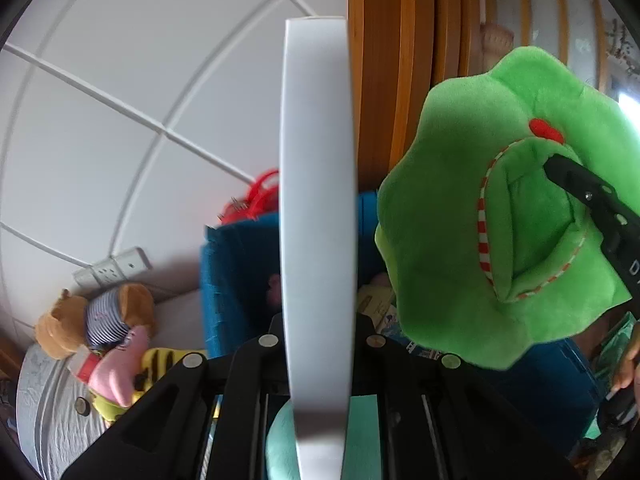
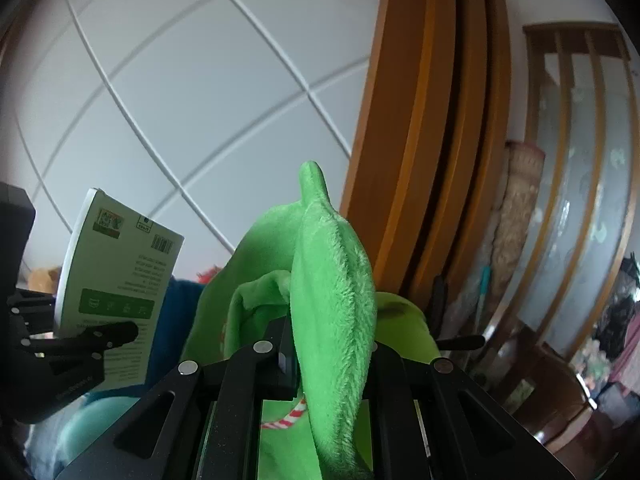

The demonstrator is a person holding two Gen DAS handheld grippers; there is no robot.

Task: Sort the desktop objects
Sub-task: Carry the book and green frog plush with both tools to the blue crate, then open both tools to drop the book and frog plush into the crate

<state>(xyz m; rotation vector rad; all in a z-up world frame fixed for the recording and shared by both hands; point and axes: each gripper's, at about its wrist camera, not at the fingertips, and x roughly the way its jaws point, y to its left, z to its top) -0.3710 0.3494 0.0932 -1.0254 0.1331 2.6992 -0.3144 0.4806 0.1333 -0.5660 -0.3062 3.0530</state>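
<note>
Desktop objects under sorting are two, both lifted clear and carried at once, so the step in hand is judged to be transport toward a container.

Far left in the left wrist view, plush toys lie on a grey quilted bed cover, with a white power strip against the panelled wall behind them. These are untouched.

At centre, the left tongs are clenched on a white box, seen edge-on and upright. The right wrist view shows the same box face-on, with one black finger across its printed panel. Behind and below it stands a blue storage bin; something red shows at its far rim and printed packets lie inside it.

To the right, the right tongs are clamped on a fold of a green plush toy, which hangs in the air beside the box, above the bin. It has a red-and-white striped mouth edge and a red spot.

Next move, as judged: lower each item over its proper place and release. Which place suits each cannot be told.

Writing: the box carries a barcode, a green band of icons and lines of small print, all too small to read. A white "D" shows on the right tongs' finger.
</note>
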